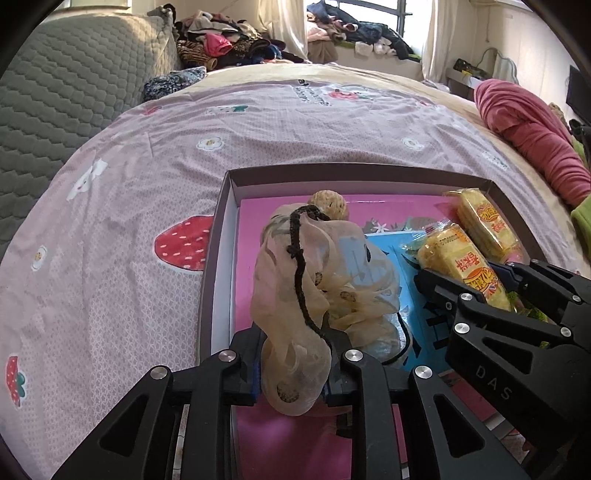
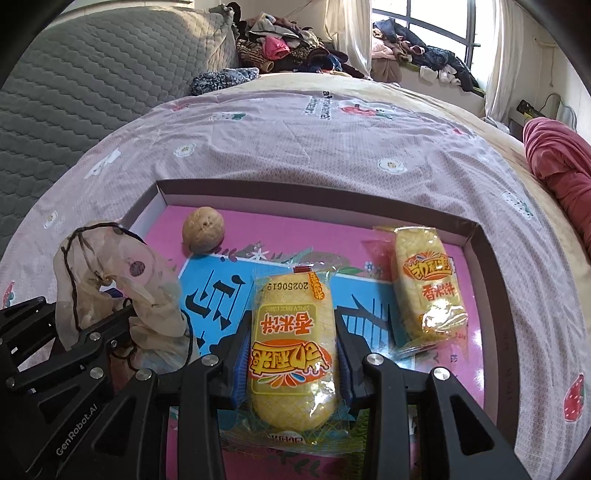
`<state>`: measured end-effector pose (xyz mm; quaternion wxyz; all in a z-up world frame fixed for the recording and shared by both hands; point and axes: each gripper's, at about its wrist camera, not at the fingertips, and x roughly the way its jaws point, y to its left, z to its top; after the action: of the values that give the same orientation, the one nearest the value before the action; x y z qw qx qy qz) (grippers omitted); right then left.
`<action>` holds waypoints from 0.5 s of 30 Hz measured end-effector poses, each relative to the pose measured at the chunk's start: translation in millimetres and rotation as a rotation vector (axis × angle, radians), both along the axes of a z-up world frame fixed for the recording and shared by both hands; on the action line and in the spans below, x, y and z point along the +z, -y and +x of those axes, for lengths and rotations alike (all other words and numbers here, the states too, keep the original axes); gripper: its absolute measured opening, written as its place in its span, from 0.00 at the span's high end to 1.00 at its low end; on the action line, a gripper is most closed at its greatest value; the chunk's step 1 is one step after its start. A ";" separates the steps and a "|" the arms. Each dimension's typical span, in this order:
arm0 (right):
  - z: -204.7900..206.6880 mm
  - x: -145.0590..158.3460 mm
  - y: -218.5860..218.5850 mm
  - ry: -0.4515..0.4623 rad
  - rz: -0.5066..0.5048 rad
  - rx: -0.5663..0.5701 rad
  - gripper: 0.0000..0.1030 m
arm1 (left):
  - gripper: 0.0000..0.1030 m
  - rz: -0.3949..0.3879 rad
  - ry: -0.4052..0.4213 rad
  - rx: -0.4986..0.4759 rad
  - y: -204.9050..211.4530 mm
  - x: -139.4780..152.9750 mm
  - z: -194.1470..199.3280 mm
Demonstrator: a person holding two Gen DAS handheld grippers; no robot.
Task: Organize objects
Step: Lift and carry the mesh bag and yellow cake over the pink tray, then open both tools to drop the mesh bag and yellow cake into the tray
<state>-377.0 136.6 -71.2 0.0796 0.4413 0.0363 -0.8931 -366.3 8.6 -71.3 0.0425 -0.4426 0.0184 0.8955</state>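
your left gripper (image 1: 295,354) has its jaws close around the sheer pouch (image 1: 317,280) with the dark cord, but whether the pads press it you cannot tell; it stands inside the shallow box (image 1: 221,206) near the left wall. your right gripper (image 2: 293,354) is clamped on a yellow rice cake pack (image 2: 293,354) mid-box. a second pack (image 2: 428,288) lies near the right wall, a walnut (image 2: 203,234) sits at the far-left corner, and open bedspread (image 1: 258,140) surrounds the box.

Bed (image 1: 258,122) with pink strawberry-print sheet, grey quilted headboard (image 1: 74,85), clothes pile (image 1: 221,40), sunlit curtained window (image 2: 424,22)
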 end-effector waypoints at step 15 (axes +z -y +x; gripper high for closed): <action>3.9 6.0 -2.3 -0.019 -0.009 -0.010 0.57 | 0.52 -0.060 0.026 -0.016 -4.7 -3.0 0.8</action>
<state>-373.1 138.9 -65.2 0.0766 0.4328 0.0308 -0.8977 -365.5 13.3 -74.3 0.0365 -0.4552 0.0484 0.8883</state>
